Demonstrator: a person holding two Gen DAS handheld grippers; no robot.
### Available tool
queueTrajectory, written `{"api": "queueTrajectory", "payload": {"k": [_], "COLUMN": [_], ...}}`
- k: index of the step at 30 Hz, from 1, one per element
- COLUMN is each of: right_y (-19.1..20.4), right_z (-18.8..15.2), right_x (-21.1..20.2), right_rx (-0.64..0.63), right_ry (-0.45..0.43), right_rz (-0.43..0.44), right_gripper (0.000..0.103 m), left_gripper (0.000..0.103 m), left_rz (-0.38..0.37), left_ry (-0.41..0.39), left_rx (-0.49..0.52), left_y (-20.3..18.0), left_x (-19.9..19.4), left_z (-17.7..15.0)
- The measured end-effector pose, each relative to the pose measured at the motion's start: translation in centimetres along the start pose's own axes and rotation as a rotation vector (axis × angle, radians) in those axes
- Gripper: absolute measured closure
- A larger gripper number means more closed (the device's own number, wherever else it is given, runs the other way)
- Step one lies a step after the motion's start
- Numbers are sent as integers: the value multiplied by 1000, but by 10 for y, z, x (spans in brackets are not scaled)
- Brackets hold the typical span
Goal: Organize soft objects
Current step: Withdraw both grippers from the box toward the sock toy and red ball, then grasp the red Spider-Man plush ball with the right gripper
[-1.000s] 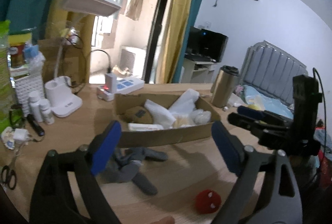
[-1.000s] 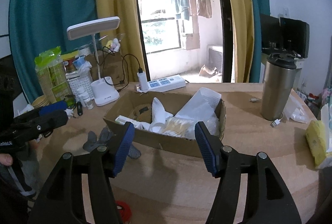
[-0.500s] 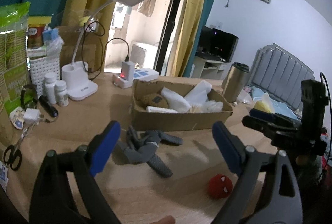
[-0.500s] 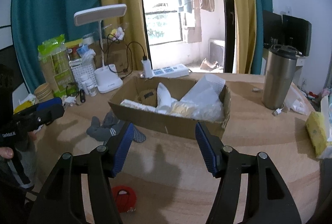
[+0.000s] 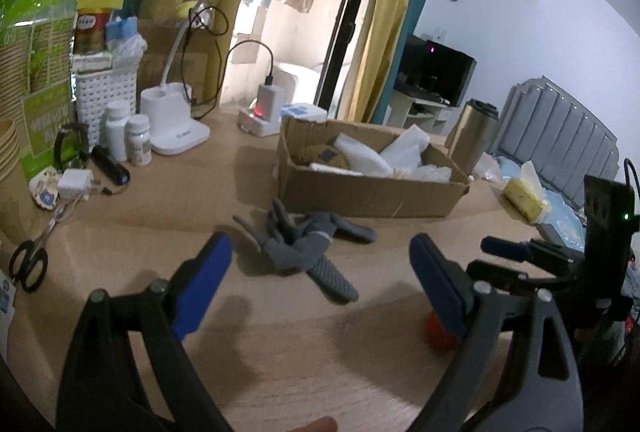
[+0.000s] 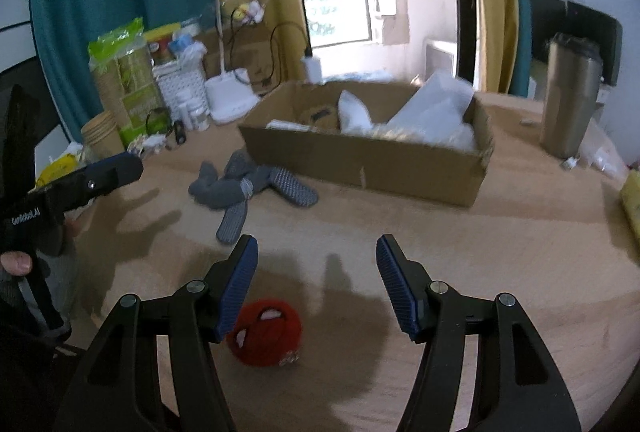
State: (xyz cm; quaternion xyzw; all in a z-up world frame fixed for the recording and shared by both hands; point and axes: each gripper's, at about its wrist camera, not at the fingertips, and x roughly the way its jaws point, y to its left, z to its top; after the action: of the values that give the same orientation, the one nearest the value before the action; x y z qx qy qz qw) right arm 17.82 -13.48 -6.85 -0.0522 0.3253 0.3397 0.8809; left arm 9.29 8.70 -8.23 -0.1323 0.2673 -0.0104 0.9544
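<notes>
While both grippers are held wide w/ nothing gripped, the red plush ball is found just under the right gripper, nearer than the left gripper, in front of the cardboard box.

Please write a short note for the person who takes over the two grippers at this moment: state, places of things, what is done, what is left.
Left gripper: open, empty, above the table in front of the grey socks.
Right gripper: open, empty, red plush ball just below its left finger.
Cardboard box: already holds white soft items, behind the socks.
Done: nothing gripped yet.
Left: socks and ball probably go into the box.
</notes>
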Motion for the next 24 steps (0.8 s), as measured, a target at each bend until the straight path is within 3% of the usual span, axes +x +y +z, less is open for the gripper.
{"api": "queueTrajectory", "payload": {"k": [15,19,24], "right_y": [17,31,31], "right_z": [-29,-35,-41], "right_x": [22,28,35], "right_rx": [-8,-93,-124], "right_ry": [111,136,172], "right_rz": [110,56,64], "right_gripper": [38,38,38], "left_gripper": [11,11,11], "left_rz": [34,42,45], "left_ry": [68,89,107], "left_rx": [-15,-25,-22], "left_y": [4,6,4], "left_x": [10,14,21], "left_z": [-19,-24,-27]}}
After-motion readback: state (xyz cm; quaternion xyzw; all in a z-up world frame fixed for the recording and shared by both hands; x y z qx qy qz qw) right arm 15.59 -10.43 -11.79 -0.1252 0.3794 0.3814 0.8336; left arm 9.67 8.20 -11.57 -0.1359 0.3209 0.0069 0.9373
